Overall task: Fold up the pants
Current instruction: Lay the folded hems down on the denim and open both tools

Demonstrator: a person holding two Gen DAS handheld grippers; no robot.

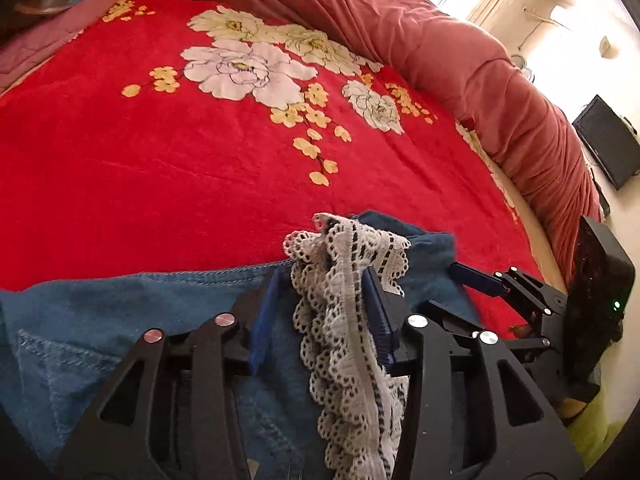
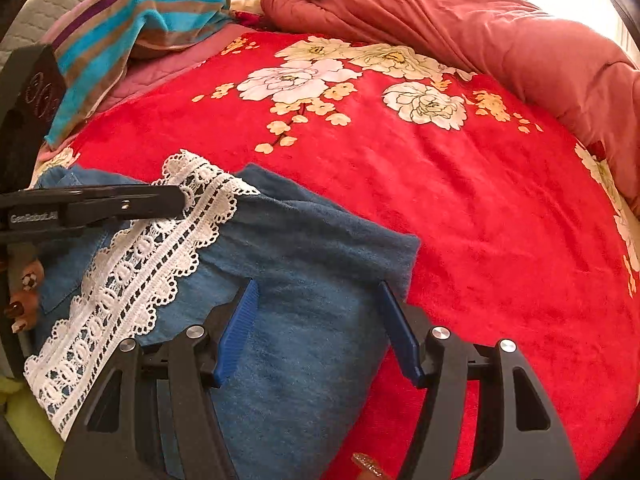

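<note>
i see the blue denim pants (image 2: 312, 264) lying on the red flowered blanket (image 2: 460, 208), and i place everything else from them. my right gripper (image 2: 320, 328) hangs over their near end, blue fingers (image 2: 236, 332) spread apart, nothing pinched. a white lace strip (image 2: 132, 276) runs slantwise across their left part. left of them, the left gripper (image 2: 176, 200) reaches to the lace's upper end. beyond them lie a striped towel (image 2: 136, 20) and a pink quilt (image 2: 460, 20).

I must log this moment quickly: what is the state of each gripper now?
Left gripper: jaws open, white lace trim lies between them.
Right gripper: jaws open, over the blue pants, holding nothing.
</note>
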